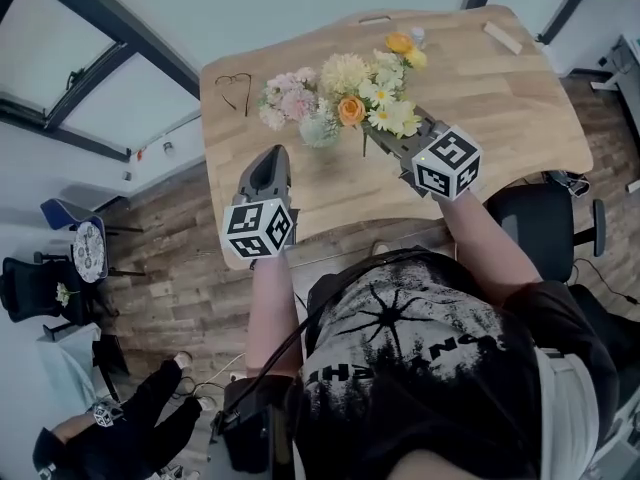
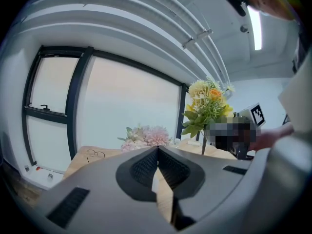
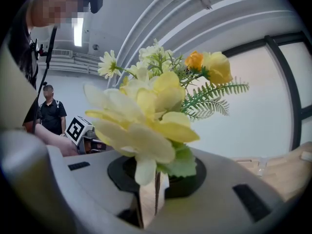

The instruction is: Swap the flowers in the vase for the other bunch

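Now | right claw [image 3: 152, 199] clamps thin stem [image 3: 156, 184] of seemingly fabric yellow bunch [image 3: 146, 116] | left claw [image 2: 157, 152] together

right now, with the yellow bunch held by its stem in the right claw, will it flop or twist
Probably fairly stiff: the yellow bunch holds its heads up above the right claw with no droop. It looks top-heavy, with wide blooms over one thin stem, so it may swivel in the grip if swung fast.
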`<state>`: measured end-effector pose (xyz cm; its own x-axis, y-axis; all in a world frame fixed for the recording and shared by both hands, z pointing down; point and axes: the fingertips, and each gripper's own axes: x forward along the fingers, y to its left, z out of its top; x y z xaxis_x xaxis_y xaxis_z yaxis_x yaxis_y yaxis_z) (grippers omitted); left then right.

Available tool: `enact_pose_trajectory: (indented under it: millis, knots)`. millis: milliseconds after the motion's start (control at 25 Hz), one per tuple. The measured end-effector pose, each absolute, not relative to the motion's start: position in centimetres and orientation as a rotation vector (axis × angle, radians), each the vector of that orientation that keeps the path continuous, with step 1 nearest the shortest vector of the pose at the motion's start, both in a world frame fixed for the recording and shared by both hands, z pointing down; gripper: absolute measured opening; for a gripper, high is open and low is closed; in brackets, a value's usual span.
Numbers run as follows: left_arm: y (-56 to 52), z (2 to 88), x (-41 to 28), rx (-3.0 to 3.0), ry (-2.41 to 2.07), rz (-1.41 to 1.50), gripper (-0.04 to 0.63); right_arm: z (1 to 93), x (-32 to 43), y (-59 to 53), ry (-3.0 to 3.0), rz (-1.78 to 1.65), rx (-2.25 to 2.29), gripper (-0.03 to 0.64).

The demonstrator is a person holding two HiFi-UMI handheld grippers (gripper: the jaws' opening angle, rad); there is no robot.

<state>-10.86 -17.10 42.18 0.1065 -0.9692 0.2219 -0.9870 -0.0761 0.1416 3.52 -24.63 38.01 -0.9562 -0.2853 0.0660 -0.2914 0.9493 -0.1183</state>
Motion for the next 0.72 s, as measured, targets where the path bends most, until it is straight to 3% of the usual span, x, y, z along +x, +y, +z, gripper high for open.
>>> enact_pose_trajectory:
  millis: [720]
  knots:
    - [-18.3, 43.6, -12.6, 2.146, -1.931, 0.179, 0.015, 39.3, 2.8, -26.6, -3.063, 0.234, 0.502, 0.067]
